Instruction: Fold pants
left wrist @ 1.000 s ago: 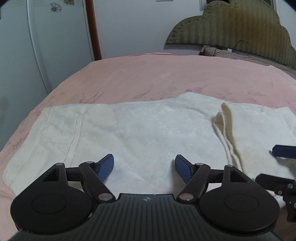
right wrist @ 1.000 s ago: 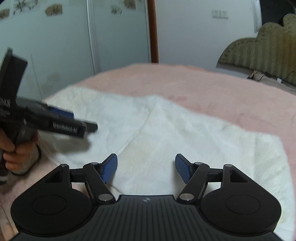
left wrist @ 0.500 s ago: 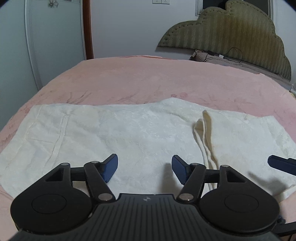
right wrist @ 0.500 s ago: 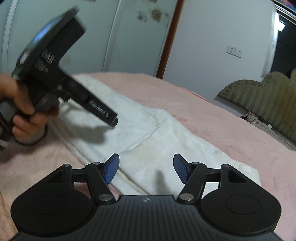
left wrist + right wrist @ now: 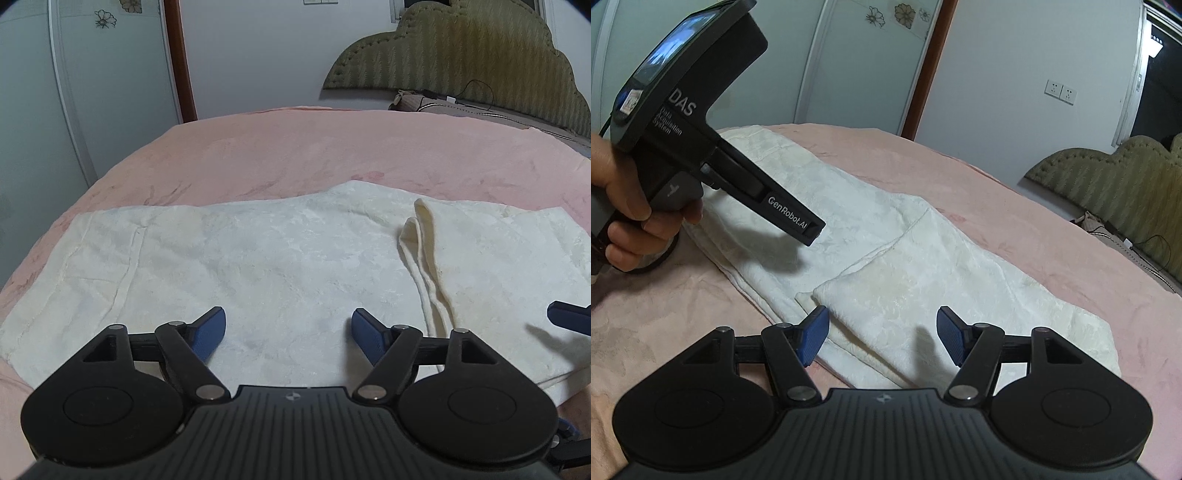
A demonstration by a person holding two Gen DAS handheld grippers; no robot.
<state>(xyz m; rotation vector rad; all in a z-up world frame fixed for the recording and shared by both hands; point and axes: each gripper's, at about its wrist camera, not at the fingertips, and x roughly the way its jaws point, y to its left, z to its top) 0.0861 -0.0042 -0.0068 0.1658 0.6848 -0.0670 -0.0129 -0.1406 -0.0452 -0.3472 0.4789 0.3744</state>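
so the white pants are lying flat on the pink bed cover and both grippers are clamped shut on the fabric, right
Not quite. The white pants do lie flat on the pink bed cover, but neither gripper is clamped on them. The left wrist view shows the left gripper open above the fabric, and the right wrist view shows the right gripper open too, gripping nothing.

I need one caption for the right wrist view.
Open right gripper above folded cream pants on a pink bedspread.

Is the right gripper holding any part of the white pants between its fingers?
No, the right gripper hangs open above the pants, and its blue pads do not press on the cloth.
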